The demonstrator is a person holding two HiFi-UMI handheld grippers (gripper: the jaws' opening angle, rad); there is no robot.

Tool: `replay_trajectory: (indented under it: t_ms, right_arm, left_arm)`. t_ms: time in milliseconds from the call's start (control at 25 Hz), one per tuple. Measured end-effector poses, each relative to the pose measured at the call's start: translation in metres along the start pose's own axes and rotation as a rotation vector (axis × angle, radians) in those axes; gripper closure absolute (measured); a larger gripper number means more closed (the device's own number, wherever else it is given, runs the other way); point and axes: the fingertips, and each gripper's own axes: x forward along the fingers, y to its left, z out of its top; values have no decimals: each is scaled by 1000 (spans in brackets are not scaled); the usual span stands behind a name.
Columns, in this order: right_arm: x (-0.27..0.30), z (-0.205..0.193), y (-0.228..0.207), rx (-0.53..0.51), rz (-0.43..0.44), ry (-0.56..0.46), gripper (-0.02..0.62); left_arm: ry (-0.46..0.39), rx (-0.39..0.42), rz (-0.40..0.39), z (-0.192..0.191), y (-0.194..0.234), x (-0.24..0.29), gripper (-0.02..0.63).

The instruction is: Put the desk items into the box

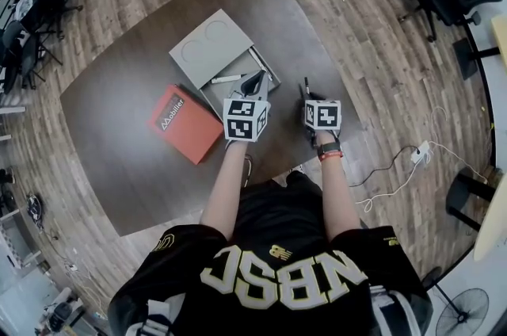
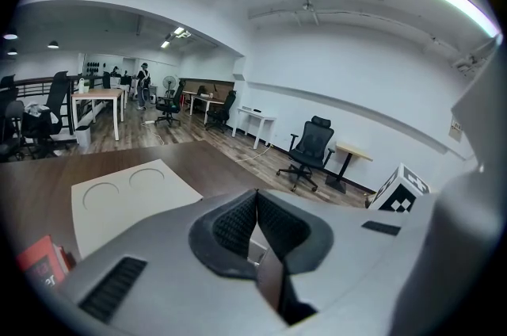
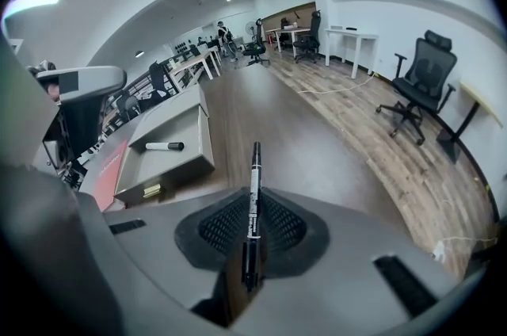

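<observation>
Office floor of wood planking surrounds a dark worktop point(image 1: 119, 128) on which the task is laid out. At the centre stands a grey box point(image 3: 178, 172) with its lid point(image 1: 207, 49) thrown back flat. One white marker point(image 3: 164, 146) already lies inside the tray, so part of the task appears done. The right gripper point(image 3: 255, 196) is clenched on a black pen point(image 3: 254, 168), which points forward out of the jaws. In the head view it hangs over the worktop just to the right of the box and has not yet been brought over the tray. The left gripper point(image 2: 255, 196) sits above the near end of the box, its jaws pressed together with nothing between them. A red case point(image 1: 184, 123) lies flat on the worktop, just beside the box on its left. Whether it counts among the desk items cannot be told. By this reading the task is partway along: the pen must be placed in the tray, the red case possibly follows, and the lid is not yet closed.
</observation>
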Motion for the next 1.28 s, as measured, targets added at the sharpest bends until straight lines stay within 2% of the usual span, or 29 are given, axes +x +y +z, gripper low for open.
replay_trajectory:
  t_ms: [360, 800, 960, 1280]
  right_arm:
    - [1, 28, 25, -88, 38, -4, 543]
    - [16, 73, 111, -305, 177, -4, 543]
    - [25, 78, 146, -426, 239, 24, 543]
    - [43, 78, 209, -787, 368, 71, 543]
  left_arm:
    - [12, -24, 60, -12, 23, -16, 589]
    - [-35, -133, 232, -21, 87, -59, 589]
    - [-52, -171, 293, -25, 106, -76, 589]
    - [-72, -218, 386, -38, 129, -106, 589]
